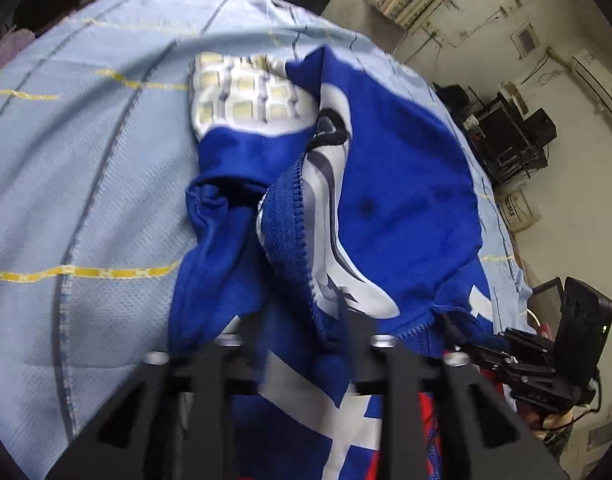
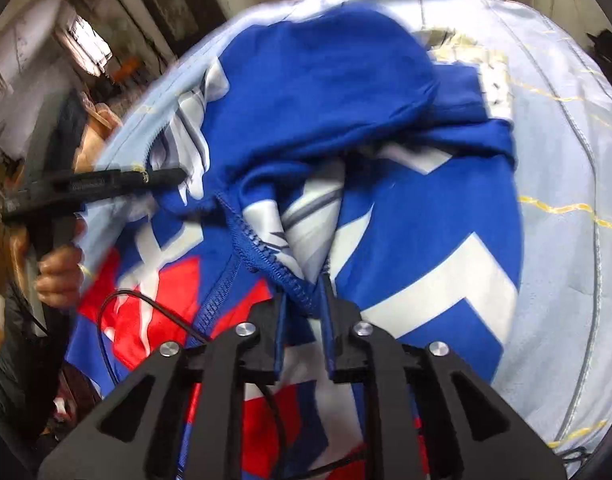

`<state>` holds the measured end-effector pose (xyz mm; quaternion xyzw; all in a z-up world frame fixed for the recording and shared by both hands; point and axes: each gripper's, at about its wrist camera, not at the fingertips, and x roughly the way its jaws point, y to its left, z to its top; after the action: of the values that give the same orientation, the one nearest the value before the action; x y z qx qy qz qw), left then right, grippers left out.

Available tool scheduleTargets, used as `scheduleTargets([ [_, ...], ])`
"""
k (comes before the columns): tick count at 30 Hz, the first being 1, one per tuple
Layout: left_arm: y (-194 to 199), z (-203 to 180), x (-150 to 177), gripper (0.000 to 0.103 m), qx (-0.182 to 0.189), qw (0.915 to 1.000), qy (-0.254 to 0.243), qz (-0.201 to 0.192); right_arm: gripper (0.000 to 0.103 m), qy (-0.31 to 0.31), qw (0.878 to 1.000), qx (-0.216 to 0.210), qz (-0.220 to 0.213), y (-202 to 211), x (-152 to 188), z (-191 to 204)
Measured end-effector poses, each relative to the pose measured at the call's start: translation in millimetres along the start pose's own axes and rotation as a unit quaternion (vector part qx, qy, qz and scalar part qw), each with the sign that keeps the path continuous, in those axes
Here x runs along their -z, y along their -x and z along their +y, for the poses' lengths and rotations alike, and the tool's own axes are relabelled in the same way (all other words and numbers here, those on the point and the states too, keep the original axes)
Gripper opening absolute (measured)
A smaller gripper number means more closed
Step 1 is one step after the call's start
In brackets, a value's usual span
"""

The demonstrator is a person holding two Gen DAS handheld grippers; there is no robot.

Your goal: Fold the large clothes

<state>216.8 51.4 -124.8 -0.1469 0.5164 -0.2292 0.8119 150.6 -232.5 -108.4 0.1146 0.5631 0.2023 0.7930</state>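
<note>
**Jacket laid down, grips coming off**

The blue, white and red jacket (image 2: 385,216) lay bunched on the pale blue checked sheet (image 1: 86,160), hood (image 2: 325,80) uppermost and zipper edge (image 2: 262,256) folded over. The right hand-held gripper (image 2: 304,304) had its jaws partly parted around the zipper edge; cloth sat between them, though the pads did not seem to press it. The left hand-held gripper (image 1: 294,324) stood parted over the hem, cloth between its fingers but apparently not pinched. Judging by this, a fold had been set down and the release was in hand. The next move likely called for lifting both clear without dragging cloth, then finding fresh edges to flatten the hood and square the body.
</note>
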Motion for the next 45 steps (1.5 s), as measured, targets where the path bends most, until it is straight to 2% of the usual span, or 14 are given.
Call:
scheduleTargets([
  [6,37,-19,2,0.049,-0.014,0.9973,-0.046,-0.054,0.030,-0.045,0.997,-0.035,-0.052,44,9,-18],
  [11,43,-48,7,0.049,-0.004,0.9947,-0.086,-0.056,0.031,-0.061,0.991,-0.099,-0.068,75,30,-17],
  [16,52,-70,20,0.051,0.011,0.9917,-0.114,-0.059,0.049,-0.059,0.988,-0.130,-0.062,108,51,-13],
  [18,54,-75,22,0.061,0.006,0.9906,-0.121,-0.064,0.055,-0.057,0.986,-0.141,-0.069,126,60,-14],
  [21,44,-78,13,0.063,-0.017,0.9892,-0.128,-0.068,0.063,-0.036,0.990,-0.105,-0.086,138,62,-10],
  [23,30,-74,2,0.063,-0.023,0.9913,-0.117,-0.057,0.063,-0.048,0.992,-0.073,-0.094,126,45,-18],
  [27,4,-59,-15,0.063,-0.041,0.9944,-0.089,-0.038,0.048,-0.121,0.988,-0.061,-0.080,76,-3,-48],
  [35,-22,-45,-33,0.063,-0.065,0.9942,-0.078,-0.034,0.059,-0.145,0.985,-0.072,-0.055,8,-79,-59],
  [36,-24,-46,-35,0.062,-0.072,0.9933,-0.082,-0.038,0.051,-0.143,0.986,-0.072,-0.052,2,-84,-59],
  [37,-25,-49,-39,0.062,-0.081,0.9916,-0.090,-0.046,0.019,-0.139,0.986,-0.068,-0.053,-3,-89,-58],
  [38,-25,-51,-42,0.062,-0.090,0.9897,-0.097,-0.055,0.005,-0.134,0.988,-0.056,-0.056,-8,-93,-57],
  [40,-27,-55,-50,0.062,-0.114,0.9842,-0.111,-0.078,0.005,-0.130,0.987,-0.044,-0.084,-6,-99,-59],
  [42,-36,-54,-60,0.062,-0.141,0.9793,-0.113,-0.090,0.005,-0.133,0.984,0.003,-0.118,0,-104,-66],
  [45,-60,-34,-73,0.065,-0.133,0.9860,-0.080,-0.062,0.005,-0.162,0.978,0.051,-0.122,-11,-111,-91],
])
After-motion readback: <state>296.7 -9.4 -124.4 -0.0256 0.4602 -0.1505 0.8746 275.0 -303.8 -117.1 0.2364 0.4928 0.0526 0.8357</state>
